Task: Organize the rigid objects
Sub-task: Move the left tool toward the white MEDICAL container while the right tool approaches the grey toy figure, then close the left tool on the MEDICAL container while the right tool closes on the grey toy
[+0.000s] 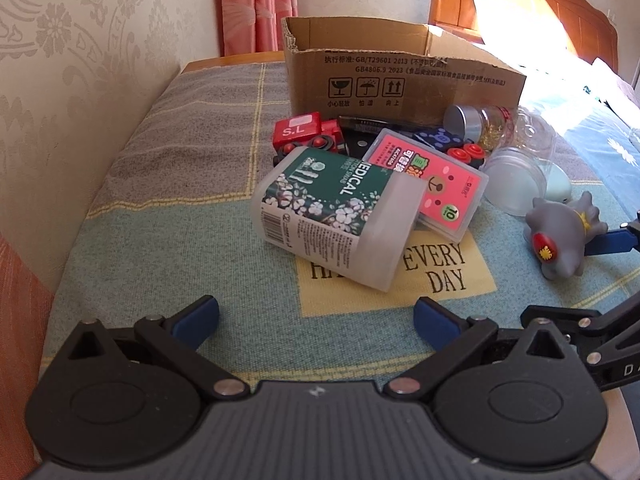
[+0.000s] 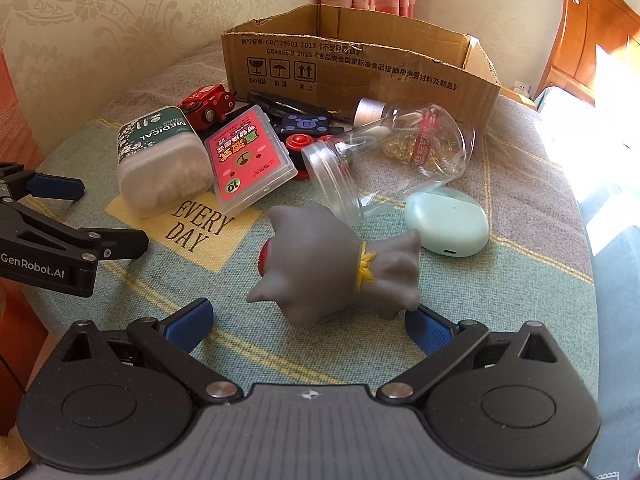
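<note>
The left gripper [image 1: 316,320] hangs wide open and empty, with the swab box [image 1: 336,216] straight ahead, its long axis slanting across the gap. The right gripper [image 2: 308,320], also wide and empty, is nearer its target: the grey toy [image 2: 336,268] lies sideways just ahead, near the right finger. Behind both stands 1 open carton [image 2: 352,76].

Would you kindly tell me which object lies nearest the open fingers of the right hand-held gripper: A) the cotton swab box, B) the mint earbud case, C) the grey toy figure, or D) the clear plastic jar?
C: the grey toy figure lies on its side just ahead of the right hand-held gripper, whose fingers are spread open around its near end, while the other three sit farther back on the cloth.
</note>
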`<control>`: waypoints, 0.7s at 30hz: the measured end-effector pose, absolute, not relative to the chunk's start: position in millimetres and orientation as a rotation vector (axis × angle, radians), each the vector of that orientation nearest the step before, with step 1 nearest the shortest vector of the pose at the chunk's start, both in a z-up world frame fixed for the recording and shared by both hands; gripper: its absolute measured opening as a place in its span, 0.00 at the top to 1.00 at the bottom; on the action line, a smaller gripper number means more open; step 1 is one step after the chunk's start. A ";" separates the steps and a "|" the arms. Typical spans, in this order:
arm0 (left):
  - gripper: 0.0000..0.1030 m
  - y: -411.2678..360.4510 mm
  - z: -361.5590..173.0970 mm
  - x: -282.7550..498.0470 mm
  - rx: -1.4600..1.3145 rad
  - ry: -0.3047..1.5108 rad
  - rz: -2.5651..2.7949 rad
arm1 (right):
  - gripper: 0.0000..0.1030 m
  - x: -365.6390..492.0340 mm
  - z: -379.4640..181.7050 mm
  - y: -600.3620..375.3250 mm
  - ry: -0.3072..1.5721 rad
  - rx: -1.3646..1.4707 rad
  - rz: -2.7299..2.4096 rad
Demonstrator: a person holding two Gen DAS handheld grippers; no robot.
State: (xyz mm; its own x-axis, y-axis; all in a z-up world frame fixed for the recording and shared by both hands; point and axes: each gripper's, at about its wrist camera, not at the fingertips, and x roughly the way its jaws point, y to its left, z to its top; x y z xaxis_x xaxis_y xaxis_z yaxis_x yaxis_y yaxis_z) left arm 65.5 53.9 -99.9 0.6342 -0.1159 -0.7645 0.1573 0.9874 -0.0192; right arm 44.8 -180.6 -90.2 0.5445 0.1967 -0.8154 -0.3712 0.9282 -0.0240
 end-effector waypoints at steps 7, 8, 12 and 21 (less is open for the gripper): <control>0.00 54.0 -101.7 76.5 0.064 0.830 -0.183 | 0.00 38.9 -90.7 -182.7 0.897 -0.196 0.343; 0.00 54.0 -102.1 79.0 0.064 0.824 -0.187 | 0.00 38.2 -90.7 -183.0 0.894 -0.197 0.345; 0.00 51.3 -102.9 92.9 0.076 0.807 -0.206 | 0.00 37.7 -91.1 -183.7 0.885 -0.197 0.353; 0.02 35.5 -95.3 109.9 0.167 0.755 -0.266 | 0.00 37.1 -91.5 -184.6 0.872 -0.199 0.368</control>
